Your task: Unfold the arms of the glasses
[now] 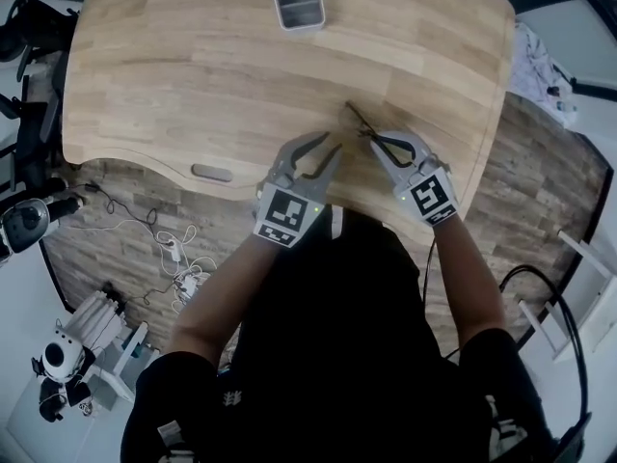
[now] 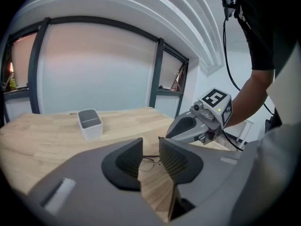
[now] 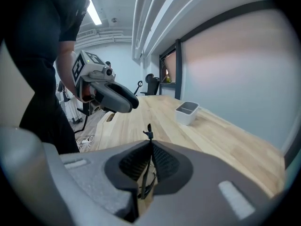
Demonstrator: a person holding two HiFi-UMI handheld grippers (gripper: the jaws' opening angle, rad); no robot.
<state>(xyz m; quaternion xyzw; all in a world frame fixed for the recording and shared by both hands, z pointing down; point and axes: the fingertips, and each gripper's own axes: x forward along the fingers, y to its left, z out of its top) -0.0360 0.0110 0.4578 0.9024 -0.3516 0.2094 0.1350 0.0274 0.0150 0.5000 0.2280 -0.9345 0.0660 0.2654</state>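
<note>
Glasses (image 3: 149,132) pinched between right gripper (image 3: 149,149) jaws; left gripper (image 2: 150,149) jaws apart, empty, above wooden table (image 1: 193,66).

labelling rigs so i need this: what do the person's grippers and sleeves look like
Both the left gripper and the right gripper are grey, with curved pointed jaws and dark ribbed pads. Each carries a cube of black-and-white square markers and a small green light. The person wears a black short-sleeved shirt.

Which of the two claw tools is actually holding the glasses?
The right gripper: its jaws are pinched together on a thin part of the glasses. The left gripper has its jaws apart, pressing on nothing.
</note>
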